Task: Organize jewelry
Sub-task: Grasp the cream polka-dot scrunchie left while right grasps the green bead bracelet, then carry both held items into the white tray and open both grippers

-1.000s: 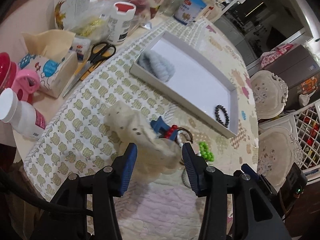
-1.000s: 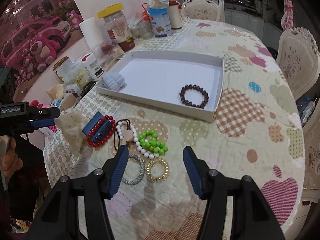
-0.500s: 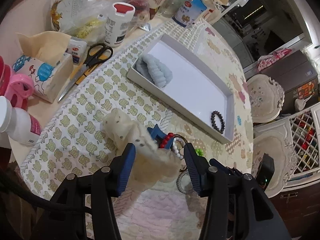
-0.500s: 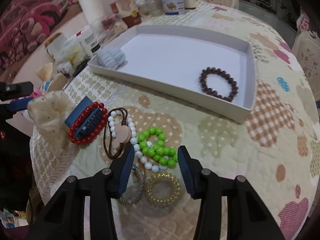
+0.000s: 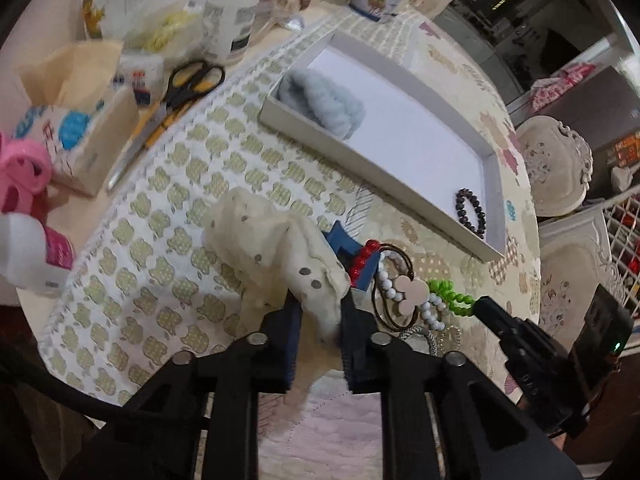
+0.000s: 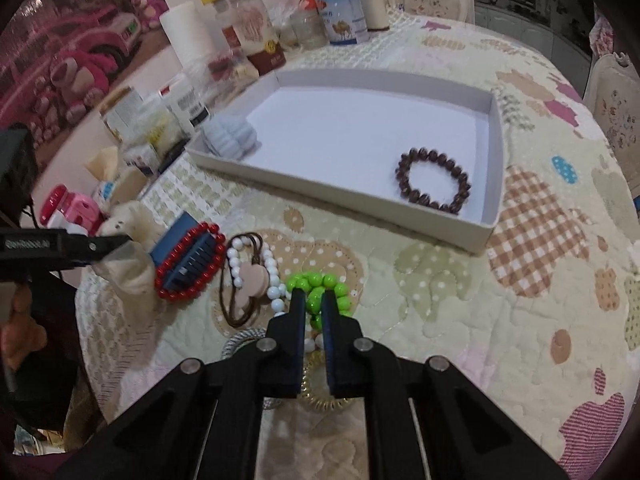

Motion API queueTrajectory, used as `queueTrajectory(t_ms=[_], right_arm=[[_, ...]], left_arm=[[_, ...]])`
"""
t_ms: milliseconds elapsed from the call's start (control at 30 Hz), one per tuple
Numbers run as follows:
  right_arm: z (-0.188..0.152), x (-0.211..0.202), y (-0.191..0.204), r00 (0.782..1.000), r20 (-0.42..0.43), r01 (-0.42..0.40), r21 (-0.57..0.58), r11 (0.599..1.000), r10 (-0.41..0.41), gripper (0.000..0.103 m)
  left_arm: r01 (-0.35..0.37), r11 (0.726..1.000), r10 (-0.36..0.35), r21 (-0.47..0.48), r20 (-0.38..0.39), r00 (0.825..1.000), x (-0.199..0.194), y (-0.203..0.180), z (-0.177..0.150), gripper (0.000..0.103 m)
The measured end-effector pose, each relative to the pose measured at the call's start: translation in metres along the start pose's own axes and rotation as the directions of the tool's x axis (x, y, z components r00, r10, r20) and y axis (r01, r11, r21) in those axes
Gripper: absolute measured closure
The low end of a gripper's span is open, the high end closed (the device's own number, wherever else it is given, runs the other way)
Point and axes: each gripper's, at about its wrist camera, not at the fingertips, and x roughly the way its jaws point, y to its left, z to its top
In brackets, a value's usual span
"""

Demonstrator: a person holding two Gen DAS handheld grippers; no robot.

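Note:
My left gripper (image 5: 317, 308) is shut on a cream dotted scrunchie (image 5: 276, 248), also seen in the right wrist view (image 6: 128, 236). My right gripper (image 6: 313, 300) is shut on a green bead bracelet (image 6: 320, 286), also in the left wrist view (image 5: 450, 298). The white tray (image 6: 336, 196) holds a pale blue scrunchie (image 6: 230, 138) and a dark brown bead bracelet (image 6: 434, 182). On the cloth lie a red bead bracelet (image 6: 190, 264) around a blue clip (image 6: 182, 246), a white bead bracelet (image 6: 272, 280), a brown hair tie with a pink charm (image 6: 250, 276), a silver band (image 6: 240, 340) and a gold coil tie (image 6: 316, 396).
Jars, bottles and a paper roll (image 6: 188, 36) crowd the table's far left edge. Scissors (image 5: 176, 96), a tissue pack (image 5: 80, 136) and a pink item (image 5: 24, 168) lie left of the cloth. Chairs (image 5: 556, 168) stand beyond the table.
Both grippers have closed: the left one on the cream scrunchie, the right one on the green bracelet after moving forward and down to it.

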Motion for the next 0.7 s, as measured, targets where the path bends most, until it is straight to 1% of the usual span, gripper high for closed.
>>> queueTrajectory(t_ms=[33, 100, 200, 300, 433, 533, 700], right_arm=[[0.001, -0.004, 0.0, 1.0, 0.009, -0.001, 0.001, 1.0, 0.001, 0.095], [0.003, -0.01, -0.002, 1.0, 0.019, 0.004, 0.001, 1.0, -0.004, 0.095], [0.004, -0.015, -0.005, 1.0, 0.025, 0.004, 0.009, 1.0, -0.004, 0.095], [0.004, -0.022, -0.007, 0.999, 0.038, -0.014, 0.026, 1.0, 0.013, 0.095], [0.01, -0.036, -0.004, 0.997, 0.071, -0.024, 0.023, 0.999, 0.023, 0.095], [0.017, -0.048, -0.002, 0.995, 0.099, -0.028, 0.02, 0.999, 0.025, 0.095], [0.03, -0.064, 0.0, 0.99, 0.138, -0.018, 0.012, 1.0, 0.016, 0.095]], left_arm=[[-0.004, 1.0, 0.004, 0.007, 0.011, 1.0, -0.003, 0.0, 0.001, 0.096], [-0.008, 1.0, 0.007, 0.019, 0.039, 0.999, -0.013, -0.003, 0.001, 0.096], [-0.001, 1.0, 0.0, 0.022, 0.066, 0.998, -0.026, -0.002, 0.003, 0.097], [0.008, 1.0, -0.01, 0.019, 0.099, 0.995, -0.041, -0.002, 0.007, 0.098], [0.016, 1.0, -0.019, 0.026, 0.147, 0.989, -0.063, -0.006, 0.019, 0.098], [0.021, 0.999, -0.028, 0.041, 0.174, 0.984, -0.073, -0.011, 0.028, 0.098], [0.021, 0.998, -0.033, 0.067, 0.193, 0.981, -0.076, -0.022, 0.041, 0.098]])
